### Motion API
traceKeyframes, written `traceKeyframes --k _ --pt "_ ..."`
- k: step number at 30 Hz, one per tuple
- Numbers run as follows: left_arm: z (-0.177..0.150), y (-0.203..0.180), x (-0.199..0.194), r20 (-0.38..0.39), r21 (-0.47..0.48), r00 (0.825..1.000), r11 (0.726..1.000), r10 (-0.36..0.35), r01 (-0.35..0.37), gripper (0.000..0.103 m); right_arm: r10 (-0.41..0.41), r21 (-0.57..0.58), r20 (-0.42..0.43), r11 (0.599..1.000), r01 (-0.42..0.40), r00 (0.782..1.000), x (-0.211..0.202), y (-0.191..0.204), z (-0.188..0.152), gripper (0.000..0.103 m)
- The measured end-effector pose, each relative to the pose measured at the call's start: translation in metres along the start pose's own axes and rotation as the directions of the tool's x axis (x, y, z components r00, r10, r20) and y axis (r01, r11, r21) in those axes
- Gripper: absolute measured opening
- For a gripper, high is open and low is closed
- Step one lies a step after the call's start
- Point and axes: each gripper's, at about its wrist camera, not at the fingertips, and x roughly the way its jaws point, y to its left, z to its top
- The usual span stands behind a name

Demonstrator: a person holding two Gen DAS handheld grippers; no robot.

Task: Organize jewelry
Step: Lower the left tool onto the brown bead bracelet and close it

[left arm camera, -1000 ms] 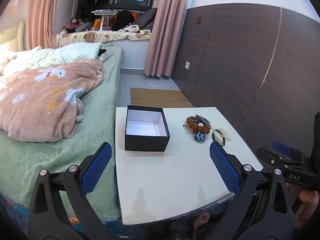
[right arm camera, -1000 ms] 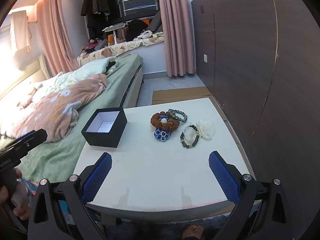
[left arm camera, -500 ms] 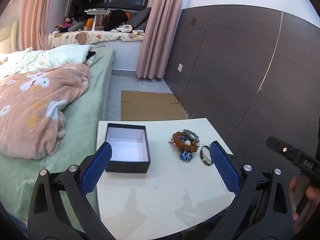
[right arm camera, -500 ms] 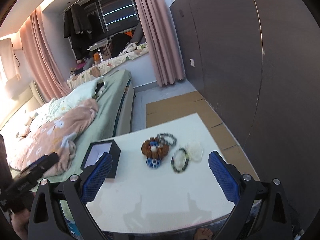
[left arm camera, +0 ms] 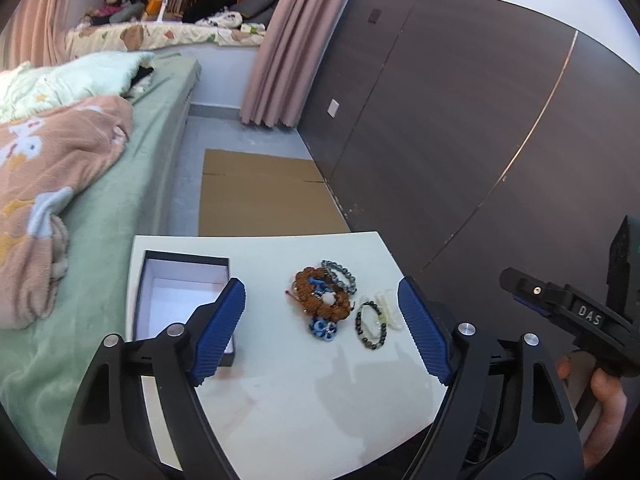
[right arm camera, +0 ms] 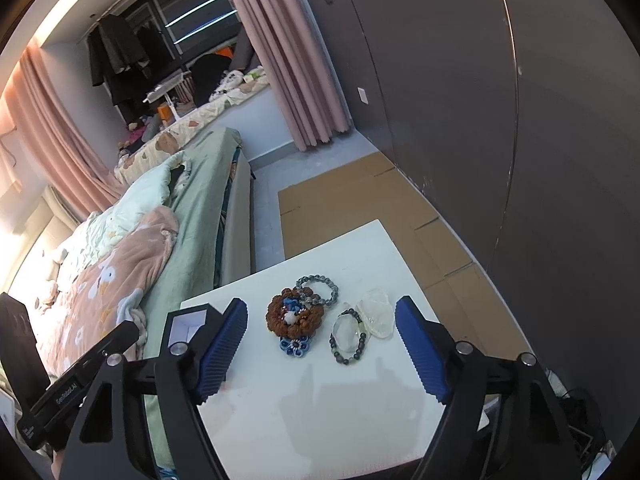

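Both grippers were held above the near edge of a white table (left arm camera: 304, 392), tilted downward toward its top, with neither touching anything. In the left wrist view, part of the hand (left arm camera: 600, 400) holding the right gripper showed at the right edge. The jewelry lay in a small cluster toward the far right of the table: a brown beaded bracelet (left arm camera: 320, 294) with a grey beaded bracelet (left arm camera: 340, 276) touching its far side, a blue flower-shaped piece (left arm camera: 323, 329) just in front of it, and a dark beaded bracelet (left arm camera: 371, 326) to the right, lying against a clear crystal-like piece (right arm camera: 374, 312). An open black box (left arm camera: 180, 280) with a white lining stood on the left part of the table, apart from the cluster. The left gripper (left arm camera: 320, 328) had its blue pads wide apart with the jaws closing and nothing between them. The right gripper (right arm camera: 320, 344) was likewise spread wide, its jaws closing on nothing.
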Motion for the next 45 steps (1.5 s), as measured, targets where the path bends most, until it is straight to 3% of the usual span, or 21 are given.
traceKeyframes --k 9,15,30,35,36,42,43,44,45 --pt "0.015 0.007 0.069 -0.142 -0.072 0.989 0.997 -0.047 0.037 0.068 -0.012 0.051 -0.092 0.999 0.017 0.996 0.064 -0.02 0.012 0.065" --pt "0.013 0.016 0.121 -0.245 -0.106 0.969 0.994 -0.039 0.013 0.058 0.052 0.198 -0.179 0.98 -0.016 0.982 0.119 -0.055 -0.005 0.051" --pt "-0.018 0.035 0.188 -0.363 -0.215 0.928 0.977 -0.082 0.002 0.052 -0.065 0.159 -0.289 0.98 0.115 0.955 0.181 -0.072 -0.011 0.051" --pt "-0.027 0.032 0.2 -0.382 -0.223 0.92 0.975 -0.09 0.004 0.035 -0.083 0.141 -0.301 0.981 0.13 0.95 0.189 -0.072 -0.014 0.049" --pt "-0.027 0.032 0.201 -0.383 -0.223 0.92 0.975 -0.087 -0.001 0.026 -0.086 0.138 -0.302 0.982 0.133 0.949 0.189 -0.072 -0.015 0.048" --pt "-0.018 0.03 0.184 -0.346 -0.213 0.932 0.977 -0.105 0.031 0.023 -0.137 0.088 -0.288 0.982 0.168 0.948 0.193 -0.068 -0.014 0.041" --pt "-0.017 0.03 0.18 -0.335 -0.213 0.935 0.976 -0.114 0.043 0.016 -0.149 0.081 -0.289 0.981 0.179 0.946 0.194 -0.067 -0.014 0.041" --pt "-0.015 0.03 0.175 -0.32 -0.212 0.94 0.976 -0.121 0.054 0.001 -0.165 0.069 -0.29 0.979 0.193 0.943 0.196 -0.066 -0.015 0.041" --pt "-0.012 0.03 0.17 -0.307 -0.216 0.941 0.974 -0.139 0.073 0.002 -0.182 0.053 -0.295 0.977 0.206 0.938 0.199 -0.065 -0.015 0.039"
